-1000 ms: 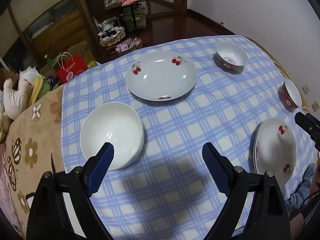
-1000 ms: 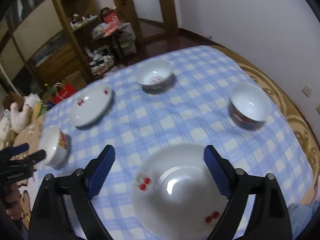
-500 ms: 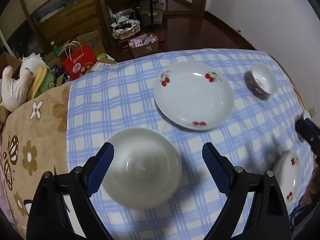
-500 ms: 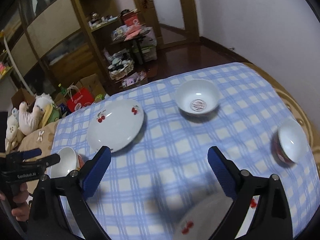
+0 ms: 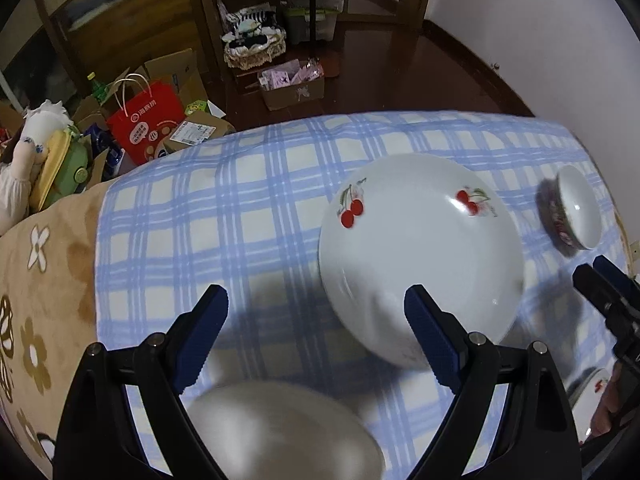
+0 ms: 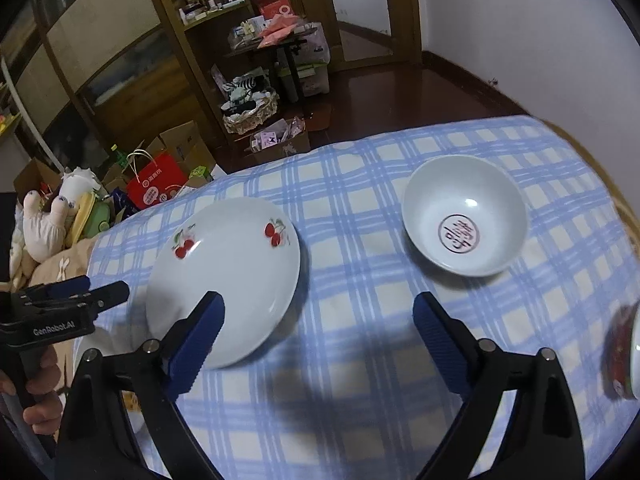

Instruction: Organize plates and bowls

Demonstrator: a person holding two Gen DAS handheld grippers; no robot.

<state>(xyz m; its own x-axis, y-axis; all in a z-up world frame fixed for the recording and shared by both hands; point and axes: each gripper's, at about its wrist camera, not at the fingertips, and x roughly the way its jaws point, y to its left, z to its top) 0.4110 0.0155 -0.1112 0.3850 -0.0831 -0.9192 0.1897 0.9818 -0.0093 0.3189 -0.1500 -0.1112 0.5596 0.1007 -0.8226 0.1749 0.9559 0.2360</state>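
surface: blue-and-white checked tablecloth (image 6: 360, 240) over a tan flowered cover (image 5: 44, 280)
room: dark wood floor, wooden shelves (image 6: 224, 20), red paper bag (image 5: 142, 120), cardboard boxes
left view only: blurry plain white bowl (image 5: 280, 432) right under the left gripper (image 5: 316, 336), jaws spread wide, nothing in them
right view only: white bowl with a red seal mark (image 6: 464, 220); right gripper (image 6: 320, 336) jaws closing, empty
count: cherry-print white plate (image 6: 224, 276) by the left gripper; second cherry plate (image 5: 592, 392) and red-sided bowl (image 6: 624, 352) at the edges, so two plates, three bowls
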